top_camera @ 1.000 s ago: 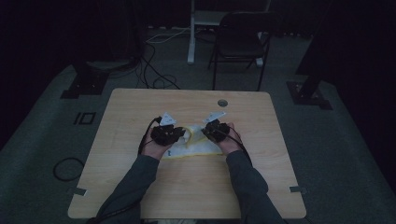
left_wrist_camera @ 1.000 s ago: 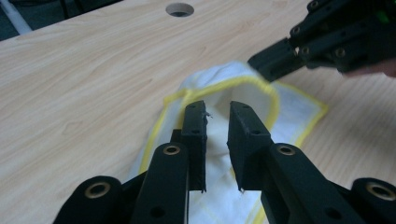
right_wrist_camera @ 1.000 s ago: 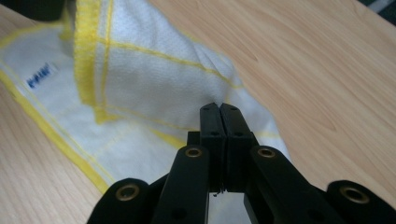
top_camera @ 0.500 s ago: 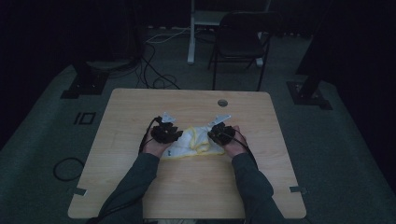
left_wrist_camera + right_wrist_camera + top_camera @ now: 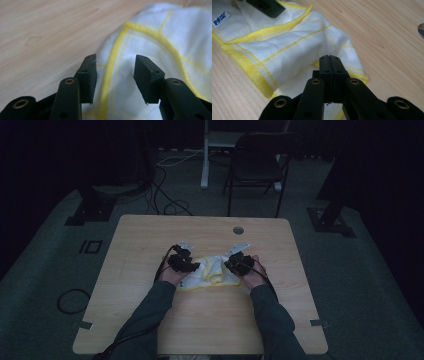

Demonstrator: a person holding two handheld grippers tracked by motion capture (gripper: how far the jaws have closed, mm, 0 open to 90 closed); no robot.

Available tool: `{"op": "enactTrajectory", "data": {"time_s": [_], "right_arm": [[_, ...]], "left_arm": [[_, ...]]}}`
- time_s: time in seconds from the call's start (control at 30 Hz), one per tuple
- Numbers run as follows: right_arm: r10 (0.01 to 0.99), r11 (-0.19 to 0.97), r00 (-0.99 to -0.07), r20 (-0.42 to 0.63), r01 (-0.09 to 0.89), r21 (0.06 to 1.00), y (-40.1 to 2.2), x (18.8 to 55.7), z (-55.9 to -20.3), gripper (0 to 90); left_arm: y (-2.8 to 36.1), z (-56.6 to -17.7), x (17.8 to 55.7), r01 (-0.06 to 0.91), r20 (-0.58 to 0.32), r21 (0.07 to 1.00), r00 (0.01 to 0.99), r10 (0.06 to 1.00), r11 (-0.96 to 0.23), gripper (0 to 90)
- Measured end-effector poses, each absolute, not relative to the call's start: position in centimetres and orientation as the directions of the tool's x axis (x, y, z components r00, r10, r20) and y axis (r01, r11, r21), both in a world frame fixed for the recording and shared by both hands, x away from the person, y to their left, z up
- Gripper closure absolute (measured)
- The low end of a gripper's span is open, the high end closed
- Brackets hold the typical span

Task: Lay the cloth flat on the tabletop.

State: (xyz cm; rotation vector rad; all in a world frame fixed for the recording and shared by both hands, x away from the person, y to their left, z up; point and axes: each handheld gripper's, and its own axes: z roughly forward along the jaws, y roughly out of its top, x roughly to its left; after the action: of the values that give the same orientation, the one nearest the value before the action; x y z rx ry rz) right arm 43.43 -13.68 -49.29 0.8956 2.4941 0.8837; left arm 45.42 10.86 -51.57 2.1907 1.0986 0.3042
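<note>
Left hand-held gripper point(image 5: 115, 75) open over cloth point(image 5: 150, 50) (yellow-edged), pads clear

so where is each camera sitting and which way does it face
high view: above the person's side, facing forward and down on the table; both forearms and claws show.
left gripper view: rides the left claw, jaws apart above the cloth.
right gripper view: rides the right claw, jaws together at the cloth's edge.
All three share the white, yellow-edged cloth.
</note>
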Motion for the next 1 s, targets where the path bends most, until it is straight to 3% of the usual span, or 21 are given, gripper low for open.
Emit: {"op": "enactTrajectory", "data": {"time_s": [0.17, 0.23, 0.37, 0.77, 0.9, 1.0], "right_arm": [[0.663, 0.604, -0.741, -0.108, 0.444, 0.661, -13.8, 43.4, -49.4, 88.7], [0.666, 0.604, -0.738, -0.111, 0.445, 0.661, -14.0, 43.4, -49.5, 87.9], [0.674, 0.596, -0.732, -0.104, 0.455, 0.661, -14.4, 43.3, -49.6, 85.3], [0.687, 0.597, -0.724, -0.068, 0.507, 0.622, -15.4, 43.3, -51.6, 78.8], [0.686, 0.601, -0.726, -0.046, 0.529, 0.599, -15.3, 43.4, -52.6, 76.3], [0.689, 0.59, -0.724, -0.035, 0.533, 0.607, -15.4, 43.4, -52.7, 76.2]], "left_arm": [[10.8, -51.5, 44.8, 0.613, -0.051, 0.653, 0.622, 0.781, -0.446, 65.5], [11.0, -51.1, 44.2, 0.584, -0.032, 0.667, 0.642, 0.766, -0.462, 77.7], [11.4, -50.7, 43.8, 0.564, -0.024, 0.688, 0.647, 0.762, -0.457, 83.4], [14.2, -49.5, 43.5, 0.55, -0.103, 0.767, 0.614, 0.783, -0.331, 84.2], [14.7, -49.3, 43.6, 0.548, -0.094, 0.766, 0.613, 0.784, -0.336, 89.5], [14.6, -49.3, 43.9, 0.548, -0.092, 0.765, 0.612, 0.785, -0.337, 82.3]]}}
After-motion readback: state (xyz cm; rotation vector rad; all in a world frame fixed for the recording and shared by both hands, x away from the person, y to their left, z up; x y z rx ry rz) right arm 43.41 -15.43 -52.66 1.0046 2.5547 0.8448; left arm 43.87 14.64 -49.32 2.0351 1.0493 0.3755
